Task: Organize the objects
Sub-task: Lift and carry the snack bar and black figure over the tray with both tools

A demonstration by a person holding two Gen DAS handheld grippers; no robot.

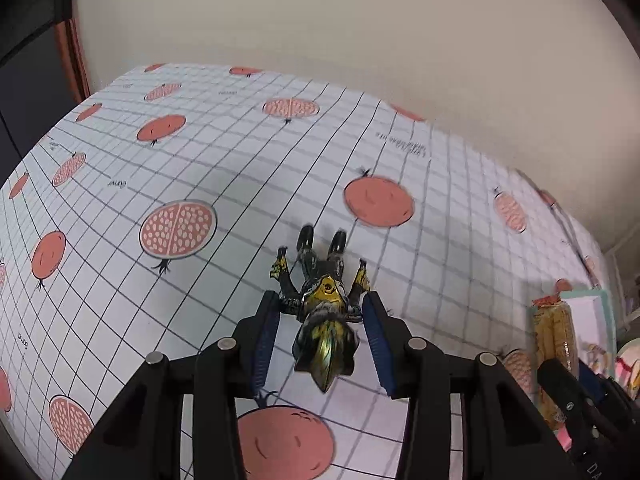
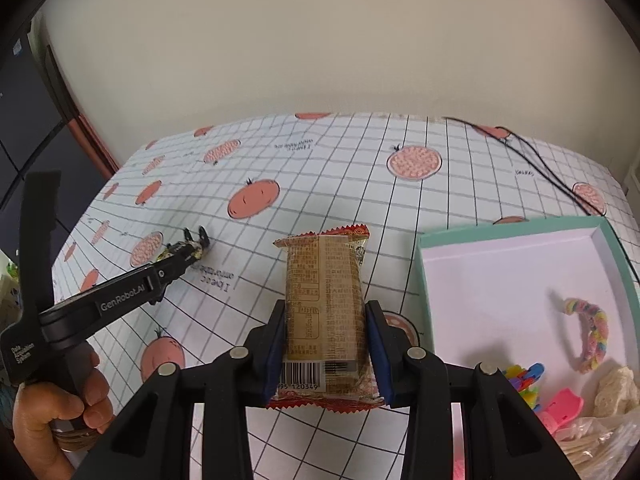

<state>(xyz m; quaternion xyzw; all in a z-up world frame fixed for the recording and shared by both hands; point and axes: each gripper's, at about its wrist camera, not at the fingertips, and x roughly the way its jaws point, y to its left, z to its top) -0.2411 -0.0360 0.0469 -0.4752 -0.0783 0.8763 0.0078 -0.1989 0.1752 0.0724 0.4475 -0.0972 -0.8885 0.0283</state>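
The right gripper (image 2: pixel 325 344) clamps a snack packet (image 2: pixel 325 304) between its blue pads, above the patterned tablecloth (image 2: pixel 360 184) just left of the teal tray (image 2: pixel 520 228) holding small toys. Further left, the left gripper (image 1: pixel 320 336) stands open around a gold-and-black figurine (image 1: pixel 324 312) lying on the cloth, pads not touching it

Tablecloth (image 2: pixel 340 184) white with dark grid and salmon-red pomegranates; on it, a black-and-gold figurine (image 1: pixel 324 312), a tan snack packet (image 2: pixel 324 300) edged red, and a mint-rimmed white box (image 2: pixel 520 236).
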